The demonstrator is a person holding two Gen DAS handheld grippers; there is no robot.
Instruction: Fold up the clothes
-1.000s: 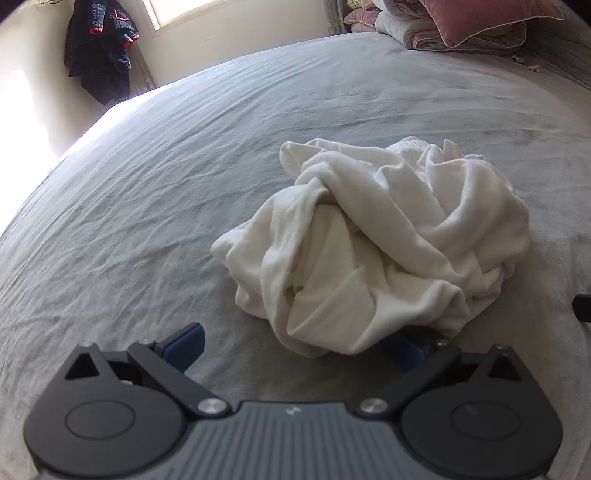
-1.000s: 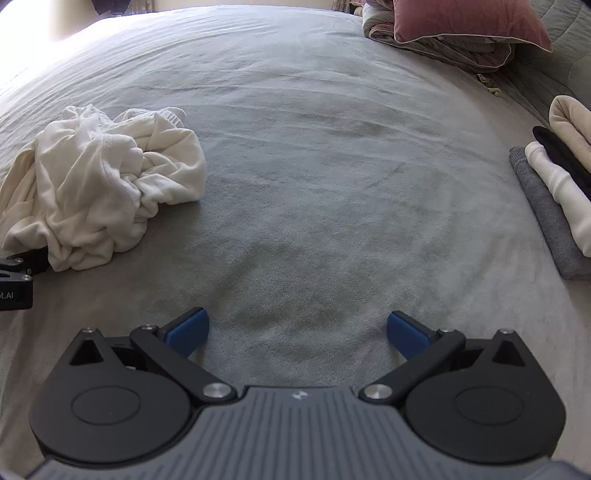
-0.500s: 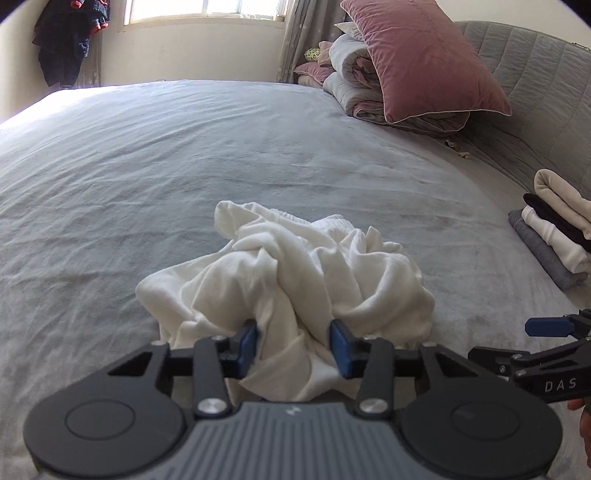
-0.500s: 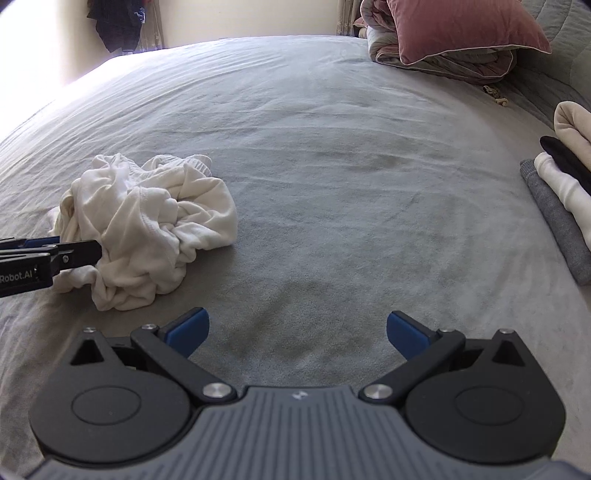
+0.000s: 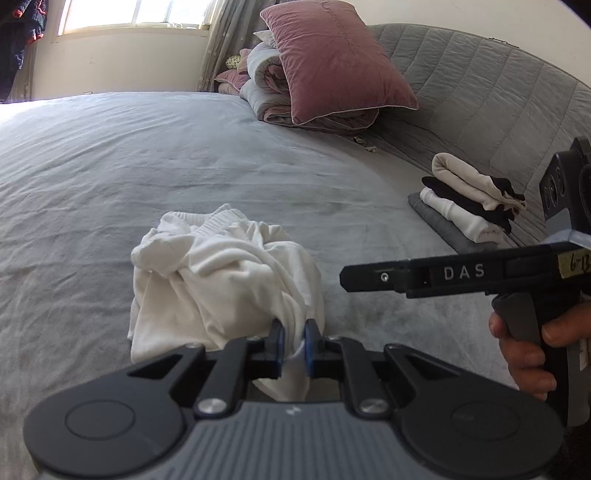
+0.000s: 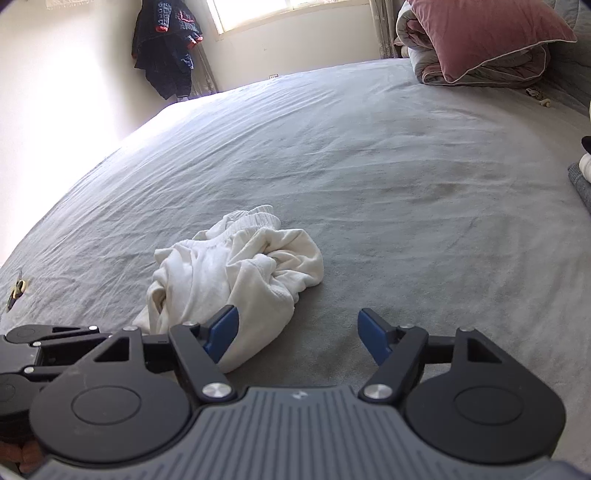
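Crumpled white garment (image 5: 225, 280) mid-bed (image 5: 110, 166), near edge pinched between pads of left tool (image 5: 293, 349), jaws just closed nearly shut on cloth. Right tool (image 6: 297, 332) beside heap, jaws just narrowed but apart, left pad touching or just over garment, nothing gripped. Folded stack (image 5: 465, 206) far right.

A pink pillow (image 5: 338, 61) is leaning on rolled bedding (image 5: 269, 92) at the head of the grey bed (image 5: 110, 155), while dark clothes (image 6: 166, 48) are hanging beside the window (image 5: 122, 14).
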